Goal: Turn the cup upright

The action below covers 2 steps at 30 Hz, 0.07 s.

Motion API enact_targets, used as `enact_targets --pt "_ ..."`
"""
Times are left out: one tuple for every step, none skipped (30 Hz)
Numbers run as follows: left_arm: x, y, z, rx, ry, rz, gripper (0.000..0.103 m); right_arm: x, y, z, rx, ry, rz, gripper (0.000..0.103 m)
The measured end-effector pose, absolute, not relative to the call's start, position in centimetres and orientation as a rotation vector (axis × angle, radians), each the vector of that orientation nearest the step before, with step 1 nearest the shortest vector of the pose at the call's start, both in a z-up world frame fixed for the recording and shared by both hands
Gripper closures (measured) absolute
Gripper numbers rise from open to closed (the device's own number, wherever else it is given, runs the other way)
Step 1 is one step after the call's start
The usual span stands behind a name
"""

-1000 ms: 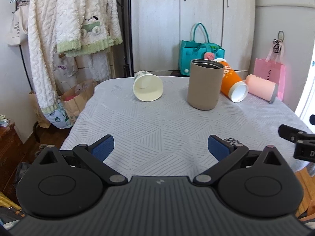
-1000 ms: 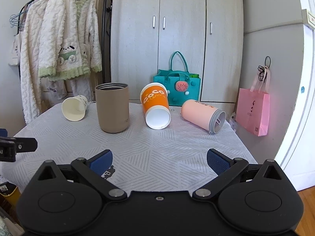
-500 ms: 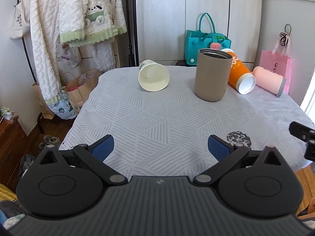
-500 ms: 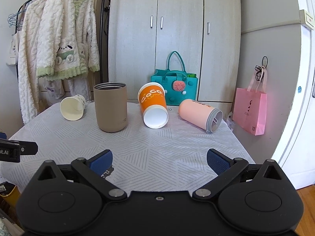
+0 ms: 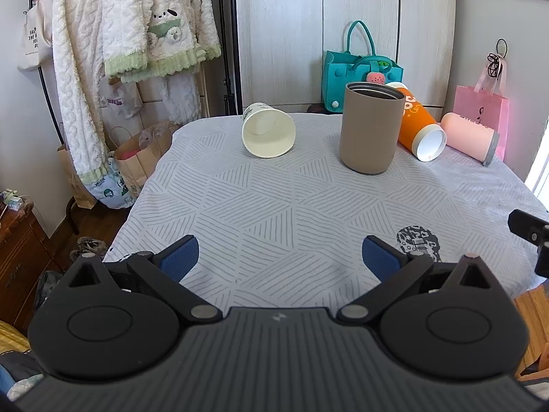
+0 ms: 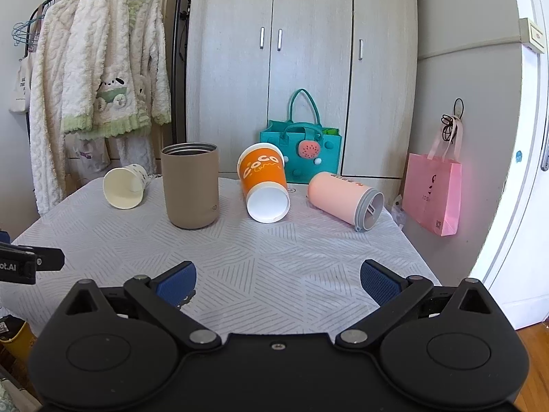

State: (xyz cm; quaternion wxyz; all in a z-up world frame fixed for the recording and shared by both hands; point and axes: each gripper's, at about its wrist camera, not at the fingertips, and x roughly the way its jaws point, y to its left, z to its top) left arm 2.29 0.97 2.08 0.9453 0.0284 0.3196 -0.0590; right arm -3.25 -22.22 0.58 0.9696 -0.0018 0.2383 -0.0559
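Four cups sit at the far side of the table (image 5: 291,213). A cream paper cup (image 5: 267,129) (image 6: 125,187) lies on its side, mouth toward me. A tan tumbler (image 5: 371,132) (image 6: 190,185) stands upright. An orange cup (image 5: 420,130) (image 6: 264,187) and a pink tumbler (image 5: 470,137) (image 6: 346,201) lie on their sides. My left gripper (image 5: 279,257) is open and empty over the near table edge. My right gripper (image 6: 278,283) is open and empty, also near the front edge.
A teal bag (image 6: 300,151) stands behind the table by the wardrobe (image 6: 302,68). A pink bag (image 6: 432,195) hangs at the right. Robes (image 5: 130,34) hang on a rack at the left, with paper bags (image 5: 137,161) on the floor below.
The left wrist view has risen and tilted down, so more tabletop shows and the cups look closer. The right gripper has edged slightly forward. Both stay open.
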Motion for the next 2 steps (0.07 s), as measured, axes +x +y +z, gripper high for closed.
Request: enact_targets --pt "2.27 0.99 2.11 0.055 0.654 -0.121 0.0 -3.28 -22.25 0.57 -0.004 0.482 -0.113 0.0" --pt "2.28 1.04 2.13 0.052 0.656 -0.122 0.0 -3.31 -22.27 0.57 -0.003 0.481 -0.113 0.0"
